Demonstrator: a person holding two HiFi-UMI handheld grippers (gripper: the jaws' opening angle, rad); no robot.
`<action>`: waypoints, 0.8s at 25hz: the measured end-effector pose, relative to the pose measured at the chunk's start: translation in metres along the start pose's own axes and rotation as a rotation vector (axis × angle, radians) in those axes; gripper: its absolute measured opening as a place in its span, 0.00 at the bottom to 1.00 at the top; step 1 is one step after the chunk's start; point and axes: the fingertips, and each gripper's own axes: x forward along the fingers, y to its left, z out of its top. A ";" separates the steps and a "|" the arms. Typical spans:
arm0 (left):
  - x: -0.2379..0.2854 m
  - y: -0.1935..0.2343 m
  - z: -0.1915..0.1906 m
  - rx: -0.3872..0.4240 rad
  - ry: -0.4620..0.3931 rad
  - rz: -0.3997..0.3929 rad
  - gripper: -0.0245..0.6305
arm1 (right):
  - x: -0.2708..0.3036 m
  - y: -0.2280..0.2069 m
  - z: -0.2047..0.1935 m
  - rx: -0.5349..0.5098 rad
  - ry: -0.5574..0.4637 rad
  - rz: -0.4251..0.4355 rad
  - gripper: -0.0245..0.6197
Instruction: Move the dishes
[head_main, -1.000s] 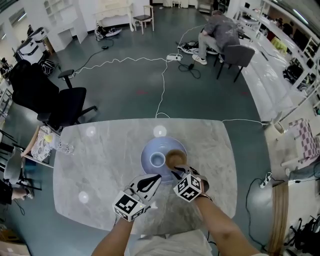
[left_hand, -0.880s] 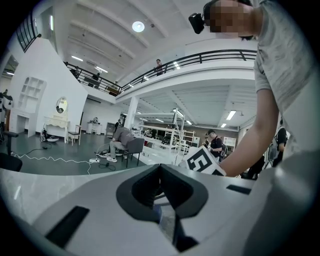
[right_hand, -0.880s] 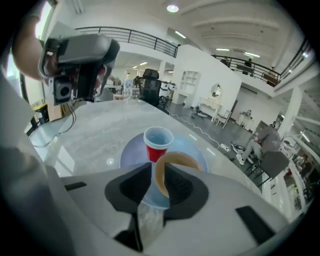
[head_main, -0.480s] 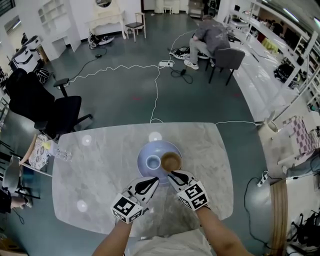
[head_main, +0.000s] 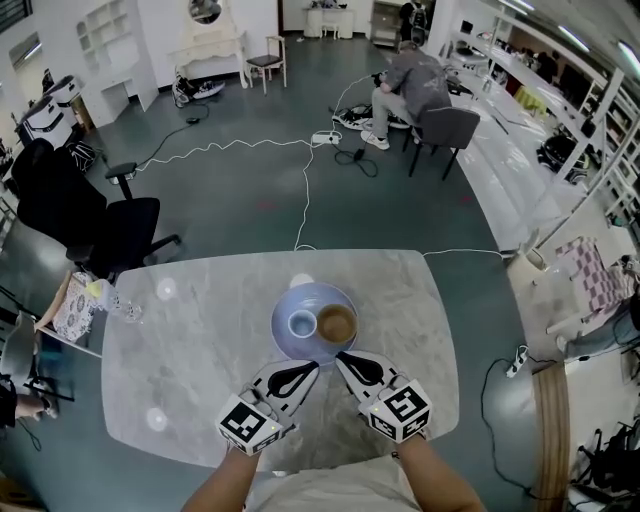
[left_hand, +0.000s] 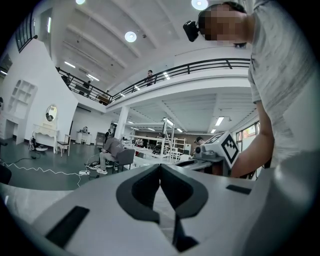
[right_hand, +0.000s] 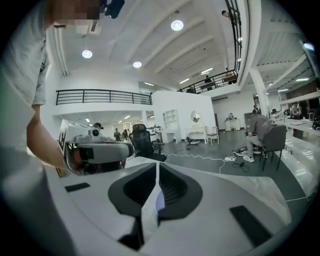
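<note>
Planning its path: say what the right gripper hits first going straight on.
Likely the blue plate, near rim, just ahead of the right gripper; height unclear, it may reach the brown bowl instead.

Pale blue plate (head_main: 312, 296), brown bowl (head_main: 336, 323), light blue cup (head_main: 302, 323), grey-veined marble table (head_main: 200, 360), dark teal floor (head_main: 240, 200)

Left tool (head_main: 311, 365), right tool (head_main: 341, 356): jaws together, side by side.

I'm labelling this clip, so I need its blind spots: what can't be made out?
Head view: contents of the cup and brown bowl on the blue plate, too small.
Left gripper view: all dishes, hidden behind the left gripper.
Right gripper view: the blue plate, only a sliver past the right gripper.
</note>
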 end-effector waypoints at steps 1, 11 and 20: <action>-0.002 -0.003 0.002 0.002 -0.006 -0.005 0.07 | -0.003 0.005 0.005 -0.002 -0.014 0.003 0.09; -0.018 -0.042 0.029 0.053 -0.040 -0.070 0.07 | -0.035 0.042 0.034 -0.027 -0.083 0.029 0.07; -0.032 -0.062 0.048 0.079 -0.056 -0.112 0.07 | -0.052 0.070 0.051 -0.088 -0.088 0.054 0.07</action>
